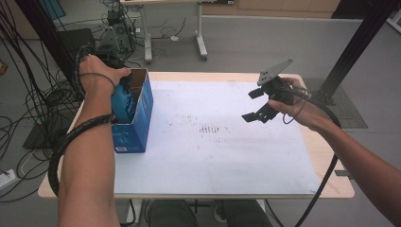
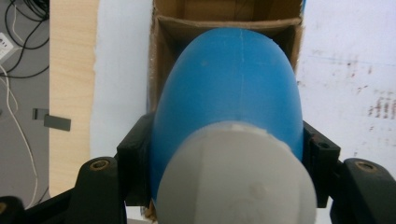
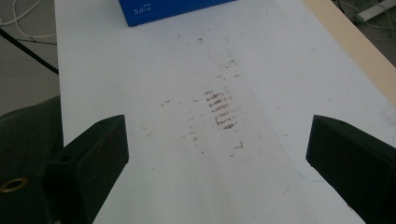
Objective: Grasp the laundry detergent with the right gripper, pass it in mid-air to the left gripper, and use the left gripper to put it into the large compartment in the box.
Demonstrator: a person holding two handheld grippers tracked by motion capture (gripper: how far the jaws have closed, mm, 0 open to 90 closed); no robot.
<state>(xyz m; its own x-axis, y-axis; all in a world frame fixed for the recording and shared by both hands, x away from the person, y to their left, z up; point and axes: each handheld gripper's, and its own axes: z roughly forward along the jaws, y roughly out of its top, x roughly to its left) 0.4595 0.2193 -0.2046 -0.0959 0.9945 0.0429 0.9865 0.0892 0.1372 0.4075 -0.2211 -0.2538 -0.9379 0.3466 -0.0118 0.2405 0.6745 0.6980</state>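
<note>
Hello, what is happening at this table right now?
A person works with two grippers. The left gripper is shut on a blue bottle with a grey cap, held in the open top of a blue box. The right gripper hangs open above the white mat, holding nothing.

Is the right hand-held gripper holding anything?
No: the right hand-held gripper has its jaws wide apart above the white mat, with nothing between them.

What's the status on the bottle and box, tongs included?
Left tongs shut on blue bottle, its far end inside the open blue box. Right tongs open, empty, above the white mat. Nothing blocking the box mouth.
</note>
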